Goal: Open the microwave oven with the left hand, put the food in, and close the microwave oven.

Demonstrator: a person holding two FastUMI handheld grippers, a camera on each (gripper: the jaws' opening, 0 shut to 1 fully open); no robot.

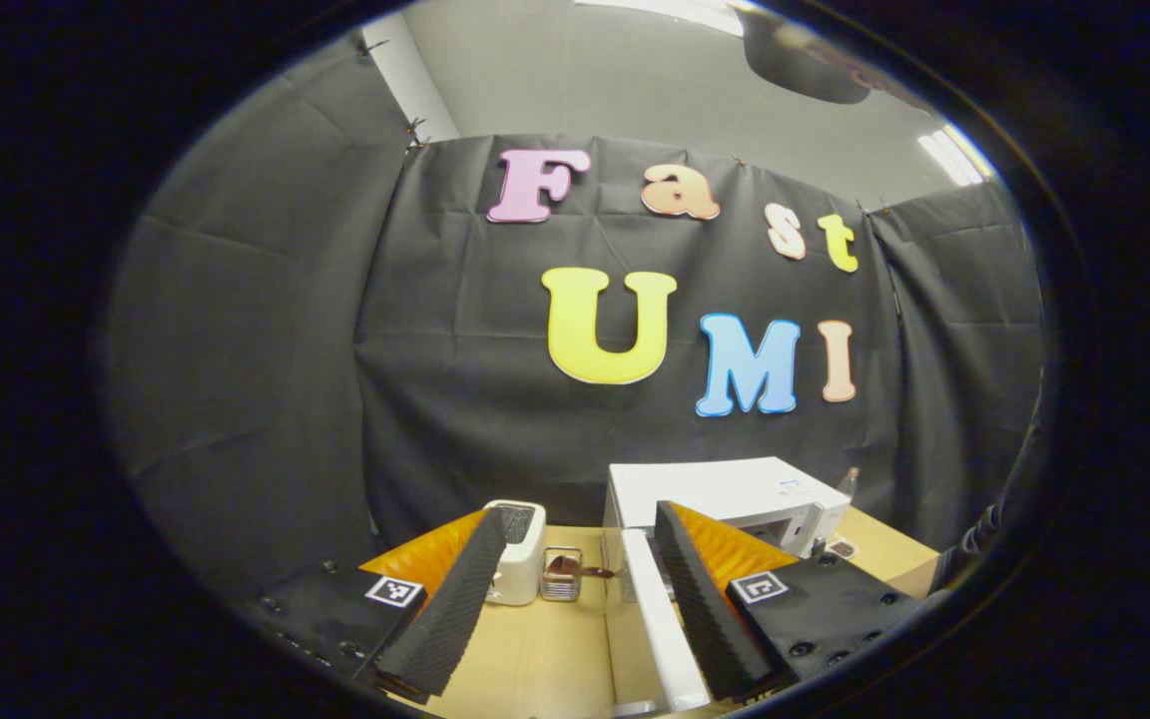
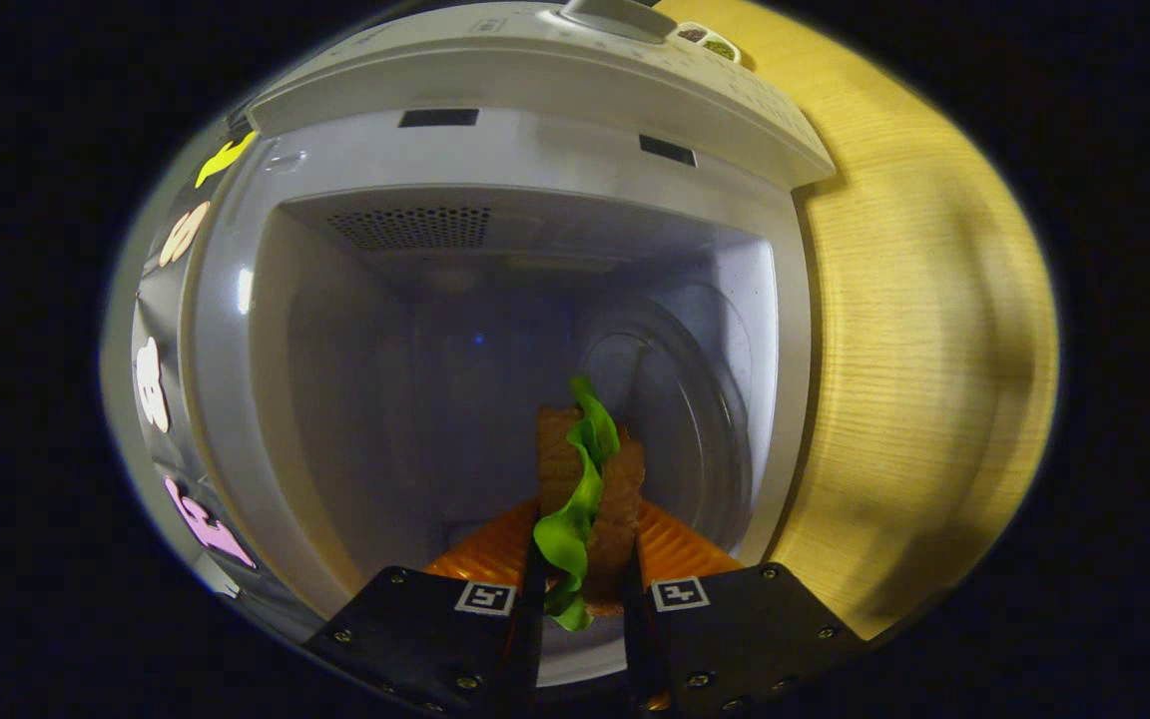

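The white microwave stands on the wooden table with its door swung open towards me. My left gripper is open, and the door's edge lies between its fingers, close to the right finger, with neither finger pressing on it. In the right gripper view, which is rolled sideways, the microwave's open cavity faces me with the glass turntable on its right. My right gripper is shut on a sandwich of brown bread and green lettuce, held at the cavity's mouth.
A white toaster and a small holder with something brown stand left of the microwave. A bottle stands behind its right corner. The wooden tabletop runs beside the microwave, whose control panel sits at the top.
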